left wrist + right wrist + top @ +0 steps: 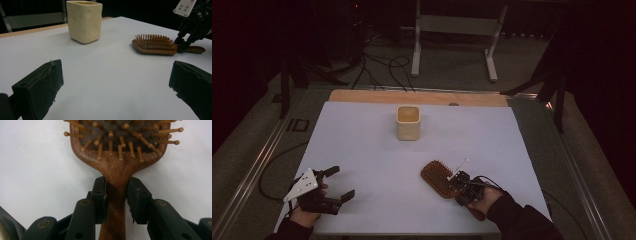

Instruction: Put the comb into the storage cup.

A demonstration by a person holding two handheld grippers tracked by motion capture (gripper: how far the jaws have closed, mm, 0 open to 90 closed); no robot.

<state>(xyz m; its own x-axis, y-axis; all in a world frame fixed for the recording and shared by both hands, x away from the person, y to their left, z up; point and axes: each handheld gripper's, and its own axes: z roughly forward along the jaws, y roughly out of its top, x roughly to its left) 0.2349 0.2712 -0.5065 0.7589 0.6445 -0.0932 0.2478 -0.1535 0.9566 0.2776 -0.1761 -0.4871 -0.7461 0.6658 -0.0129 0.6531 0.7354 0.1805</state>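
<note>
1. The table [362, 150], covered in a pale sheet, lay under both of your grippers, with a bare wooden strip along its far edge.
2. The cup [408, 122], cream and square-sided, stood upright well ahead of both grippers, out toward the far edge. From your left gripper it sat ahead and off to the right; in the left gripper view the cup [85, 21] rose beyond the left jaw.
3. The brush [439, 177] lay flat on the table with its bristles up, directly ahead of your right gripper and well to the right of your left one. Its head pointed away from your right hand and its handle ran back between that gripper's jaws.
4. Your right gripper [460, 184] had closed on the brush handle just behind the head. In the right gripper view both pads of the gripper [117, 198] pressed the wooden neck of the brush [117, 157] from either side, with the handle passing down between them.
5. Your left gripper [339, 182] sat low over the near left corner of the table, jaws spread wide and holding nothing. In the left gripper view only bare sheet lay between the two pads [40, 87], and the brush [155, 45] showed far ahead to the right with your right gripper [183, 45] on its handle.
</note>
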